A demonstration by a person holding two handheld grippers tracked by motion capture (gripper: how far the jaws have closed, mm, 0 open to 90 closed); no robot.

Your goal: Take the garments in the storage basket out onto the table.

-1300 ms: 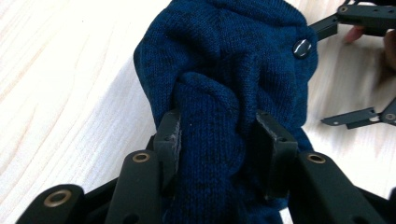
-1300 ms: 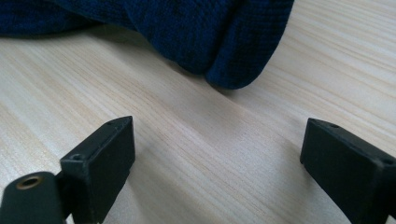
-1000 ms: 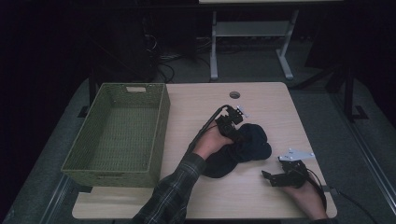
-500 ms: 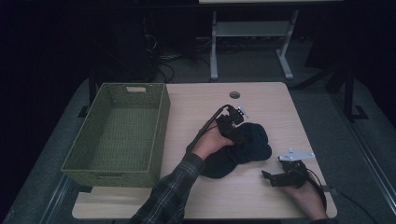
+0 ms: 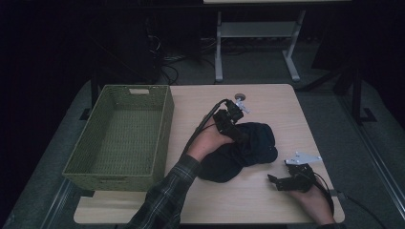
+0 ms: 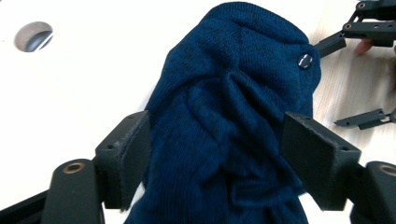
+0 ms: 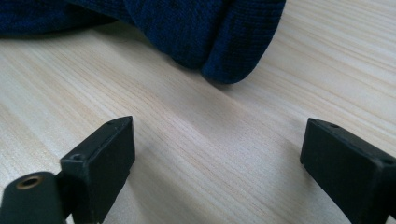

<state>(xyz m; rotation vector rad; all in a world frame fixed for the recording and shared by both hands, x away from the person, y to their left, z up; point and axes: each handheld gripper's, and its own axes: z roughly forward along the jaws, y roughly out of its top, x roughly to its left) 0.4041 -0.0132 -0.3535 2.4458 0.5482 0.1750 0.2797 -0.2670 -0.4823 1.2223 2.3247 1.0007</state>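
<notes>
Blue knit garment (image 5: pixel 243 150) sits bunched mid-table, just right of the green woven basket (image 5: pixel 119 131), which has nothing in it. Looks like the job is to get the cloth into that basket.

Your left gripper (image 5: pixel 235 125) is on top of the pile, jaws spread wide either side of a raised fold. In the left gripper view the knit (image 6: pixel 233 116) fills the gap between the pads (image 6: pixel 128 161), but they haven't pinched yet. You're straddling the ridge because a bunched fold gives more to bite than flat fabric. A small dark button (image 6: pixel 304 60) shows near the far edge; keep it out of the pinch.

Your right gripper (image 5: pixel 282 181) rests low on the table (image 5: pixel 267 205), near the front right corner, apart from the cloth. Jaws are open there too, nothing between them; in the right gripper view bare wood (image 7: pixel 201 154) lies ahead and the garment's rounded edge (image 7: pixel 219 42) is beyond the tips. Reads as parked, ready to catch a trailing end.

My read: close the left on that fold first. Risk is grabbing one thin layer, so the rest drags across the table and snags the basket rim.
</notes>
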